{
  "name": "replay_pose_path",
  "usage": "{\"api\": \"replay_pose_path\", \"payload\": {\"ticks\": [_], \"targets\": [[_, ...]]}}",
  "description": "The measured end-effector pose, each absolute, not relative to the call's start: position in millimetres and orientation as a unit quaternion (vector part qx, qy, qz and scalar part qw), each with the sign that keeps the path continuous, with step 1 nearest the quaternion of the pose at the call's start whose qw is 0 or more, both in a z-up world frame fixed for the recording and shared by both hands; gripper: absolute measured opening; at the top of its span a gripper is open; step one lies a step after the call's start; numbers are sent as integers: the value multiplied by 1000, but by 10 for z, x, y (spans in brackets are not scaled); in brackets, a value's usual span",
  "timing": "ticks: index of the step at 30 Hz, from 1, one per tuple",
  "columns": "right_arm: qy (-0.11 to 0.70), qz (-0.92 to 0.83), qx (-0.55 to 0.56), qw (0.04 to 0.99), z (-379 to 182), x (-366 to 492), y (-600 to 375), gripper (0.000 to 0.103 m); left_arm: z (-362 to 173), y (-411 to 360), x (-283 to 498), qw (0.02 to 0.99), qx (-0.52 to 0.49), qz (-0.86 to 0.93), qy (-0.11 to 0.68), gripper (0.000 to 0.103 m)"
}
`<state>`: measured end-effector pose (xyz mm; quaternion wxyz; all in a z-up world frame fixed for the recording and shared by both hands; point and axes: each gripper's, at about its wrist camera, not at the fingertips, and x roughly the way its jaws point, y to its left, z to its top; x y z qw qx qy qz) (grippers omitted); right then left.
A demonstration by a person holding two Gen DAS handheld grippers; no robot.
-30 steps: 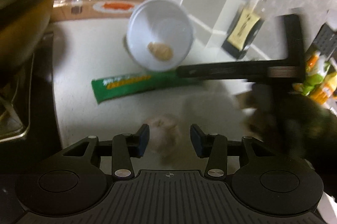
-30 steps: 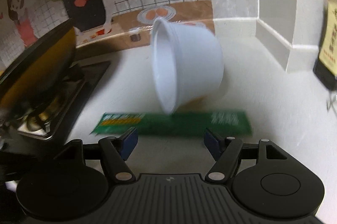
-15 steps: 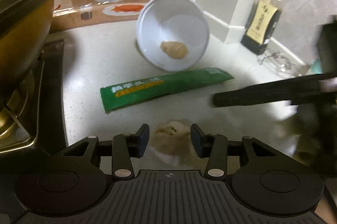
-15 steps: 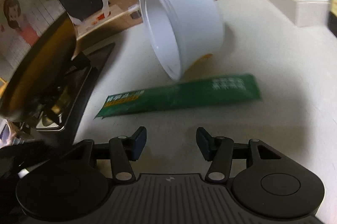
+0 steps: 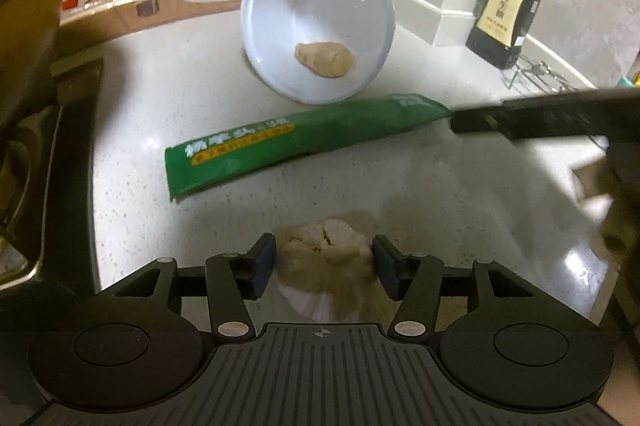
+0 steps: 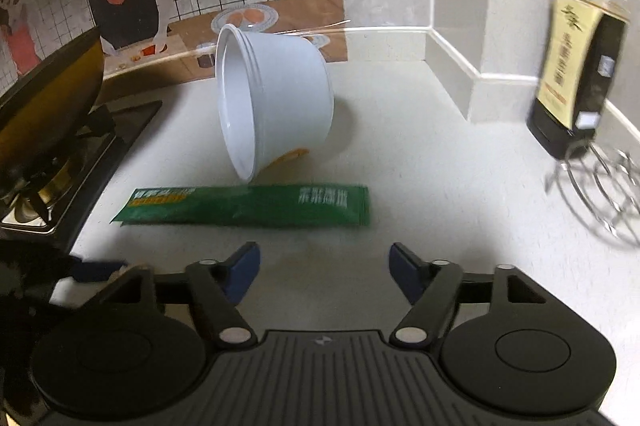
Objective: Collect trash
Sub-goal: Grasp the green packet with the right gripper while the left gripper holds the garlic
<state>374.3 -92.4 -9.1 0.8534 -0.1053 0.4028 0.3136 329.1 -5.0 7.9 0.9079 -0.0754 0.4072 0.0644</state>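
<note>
Left gripper has closed in w/ jaws apart around the garlic scrap near the counter's front edge; grab looks imminent. Right gripper has backed off, unclenched, empty. Green wrapper lies mid-counter below the tipped white cup.

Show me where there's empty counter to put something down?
Bare counter lies between the tipped white bowl and the dark sauce bottle, up to the wall. Another patch sits between the green packet and the right claw. It is crowded by the stove and the wire rack.
</note>
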Motion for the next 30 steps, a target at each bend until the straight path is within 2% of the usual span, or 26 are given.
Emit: {"api": "replay_pose_path", "payload": {"ticks": [6, 10, 14, 16, 18, 21, 23, 30], "targets": [[426, 354, -78, 829, -182, 4203, -561, 73, 88, 67, 3006, 903, -119, 61, 408, 58], [423, 384, -112, 813, -352, 4334, -294, 73, 104, 199, 2755, 897, -154, 69, 409, 58], [465, 424, -88, 772, -442, 4200, -231, 74, 157, 338, 2476, 893, -179, 88, 403, 58], [493, 482, -69, 721, -383, 3981, -247, 74, 176, 400, 2378, 893, -182, 94, 400, 58], [480, 527, -94, 695, -264, 3702, -219, 73, 177, 446, 2311, 892, -186, 101, 400, 58], [409, 540, -162, 717, -73, 3389, -82, 74, 193, 490, 2287, 891, -184, 109, 401, 58], [389, 532, -182, 730, -58, 3340, 69, 77, 216, 494, 2309, 891, -176, 112, 403, 58], [423, 446, -162, 772, -421, 3383, 523, 77, 295, 599, 2301, 900, -167, 76, 396, 58]]}}
